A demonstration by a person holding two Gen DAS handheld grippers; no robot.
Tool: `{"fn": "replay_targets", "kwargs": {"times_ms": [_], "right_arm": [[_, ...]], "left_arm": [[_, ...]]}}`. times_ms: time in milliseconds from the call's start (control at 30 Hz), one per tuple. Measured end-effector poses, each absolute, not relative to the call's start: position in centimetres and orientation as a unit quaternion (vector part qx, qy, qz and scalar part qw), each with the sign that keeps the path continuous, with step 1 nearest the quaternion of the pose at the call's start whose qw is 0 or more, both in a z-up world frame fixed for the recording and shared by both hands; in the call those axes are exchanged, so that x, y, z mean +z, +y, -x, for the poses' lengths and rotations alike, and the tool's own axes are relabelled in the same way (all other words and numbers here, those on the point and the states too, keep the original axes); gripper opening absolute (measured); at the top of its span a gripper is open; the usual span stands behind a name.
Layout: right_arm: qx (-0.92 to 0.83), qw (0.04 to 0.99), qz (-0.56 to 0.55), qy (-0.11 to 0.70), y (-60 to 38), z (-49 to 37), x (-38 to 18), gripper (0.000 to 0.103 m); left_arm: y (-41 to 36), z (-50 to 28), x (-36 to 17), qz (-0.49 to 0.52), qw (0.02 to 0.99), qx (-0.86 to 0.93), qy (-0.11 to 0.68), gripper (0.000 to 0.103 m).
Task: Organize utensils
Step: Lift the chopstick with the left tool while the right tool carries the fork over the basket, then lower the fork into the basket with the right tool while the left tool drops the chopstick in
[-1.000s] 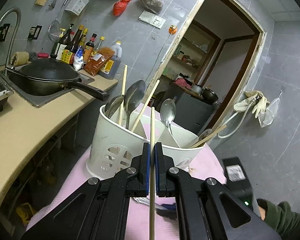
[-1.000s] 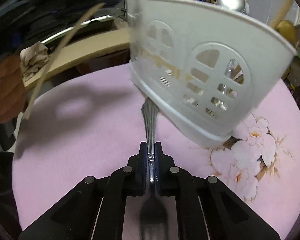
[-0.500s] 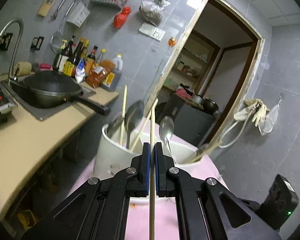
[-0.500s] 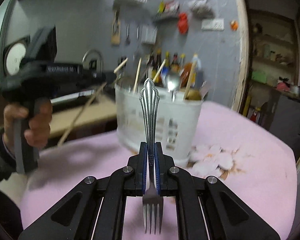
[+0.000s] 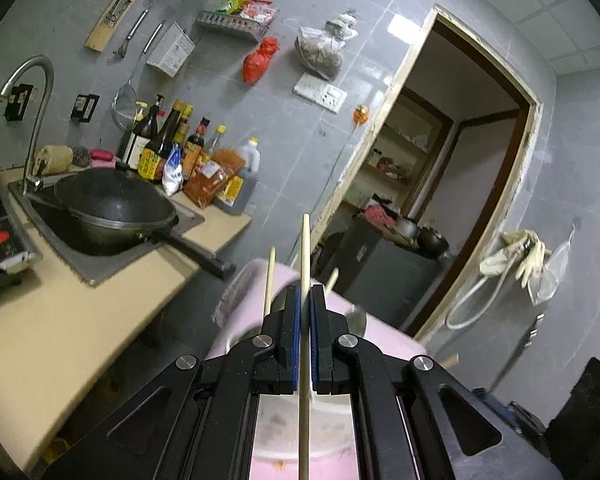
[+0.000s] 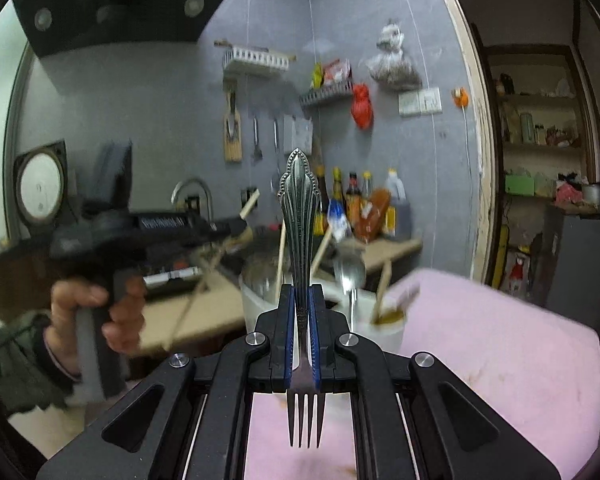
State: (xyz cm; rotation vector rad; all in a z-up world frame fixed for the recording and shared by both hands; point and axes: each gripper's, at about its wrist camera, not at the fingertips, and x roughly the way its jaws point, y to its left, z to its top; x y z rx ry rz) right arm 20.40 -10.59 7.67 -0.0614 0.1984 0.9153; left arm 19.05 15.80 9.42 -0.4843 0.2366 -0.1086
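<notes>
Both grippers lifted clear; we now look over the holder (image 6: pixel 380 320).
Left gripper (image 5: pixel 305 300) clamps chopstick (image 5: pixel 305 256), right gripper (image 6: pixel 300 300) clamps fork (image 6: pixel 300 216); drop-in comes next.

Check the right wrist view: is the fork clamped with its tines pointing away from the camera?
No, the fork sits in the right gripper with its tines toward the camera, handle pointing away.

Holder (image 6: pixel 384 320) mouth crowded (chopsticks (image 6: pixel 279 264), spoon (image 6: pixel 350 272) upright); pink surface (image 6: pixel 500 340) rightward open.

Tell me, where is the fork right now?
In the right wrist view the fork is pinched in the right gripper, handle pointing away, prongs toward the camera, in front of the white utensil holder.
</notes>
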Motion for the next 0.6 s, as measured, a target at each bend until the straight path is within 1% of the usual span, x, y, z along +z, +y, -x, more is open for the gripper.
{"fn": "replay_targets", "kwargs": {"times_ms": [233,400,600], "right_arm": [[0.436,0.899,0.003,0.033,-9.0,-22.0,11.8,0.005],[0.399,0.917,0.007,-0.006,-7.5,-23.6,11.6,0.005],[0.372,0.928,0.010,-0.013,-6.8,-25.5,9.5,0.005]], "left_arm": [[16.5,-21.8,11.8,0.239,0.968,-0.043,0.066,0.002],[16.7,-23.4,12.1,0.242,0.970,-0.021,0.028,0.002],[16.7,-24.9,11.1,0.244,0.970,0.007,0.004,0.002]]}}
